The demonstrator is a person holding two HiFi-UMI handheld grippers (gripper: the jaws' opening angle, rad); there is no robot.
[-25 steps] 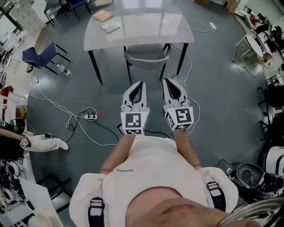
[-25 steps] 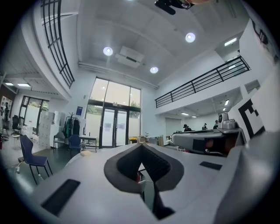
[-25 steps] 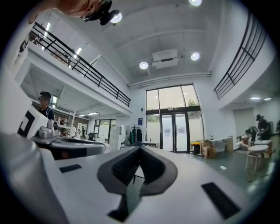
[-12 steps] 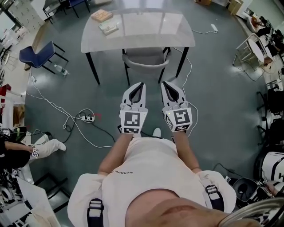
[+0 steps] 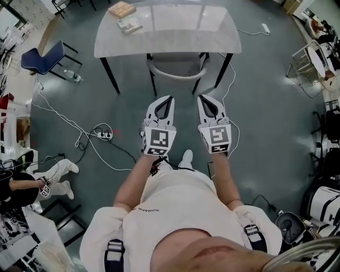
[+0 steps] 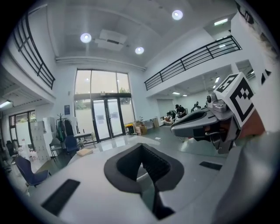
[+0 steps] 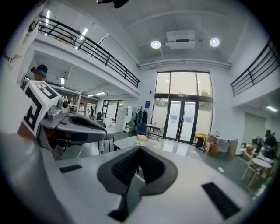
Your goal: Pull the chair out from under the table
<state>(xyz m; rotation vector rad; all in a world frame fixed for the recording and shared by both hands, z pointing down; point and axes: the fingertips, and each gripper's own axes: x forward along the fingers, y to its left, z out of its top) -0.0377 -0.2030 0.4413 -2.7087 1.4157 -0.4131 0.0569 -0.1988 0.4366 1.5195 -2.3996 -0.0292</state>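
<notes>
- A blue chair (image 5: 45, 57) stands at the far left of the head view, well apart from the table, with a water bottle (image 5: 73, 77) on the floor just beside it.
- A white power strip (image 5: 104, 135) lies on the grey floor (image 5: 265, 122) amid loops of white cable (image 5: 64, 125).
- The table (image 5: 175, 29) has a pale glossy top on black legs. Two books (image 5: 125, 16) lie near its left end.
- The chair (image 5: 178, 66) is grey with black legs and is tucked under the table at the near edge. Its seat sits beneath the top, and only its curved backrest stands out toward the person.
- The left gripper (image 5: 165, 100) is held over the floor between the person and the chair, pointing at the chair but clear of it. In the left gripper view its jaws are pressed together with nothing between them.
- The right gripper (image 5: 205, 99) is level with the left one and just beside it — also short of the chair. Its own view shows the jaws closed and empty.
- A white cable (image 5: 232, 79) runs down the floor past the table's right leg.
- A second power strip (image 5: 266, 27) lies on the floor beyond the table's right end.
- A white wire-frame stand (image 5: 308, 58) is at the far right.
</notes>
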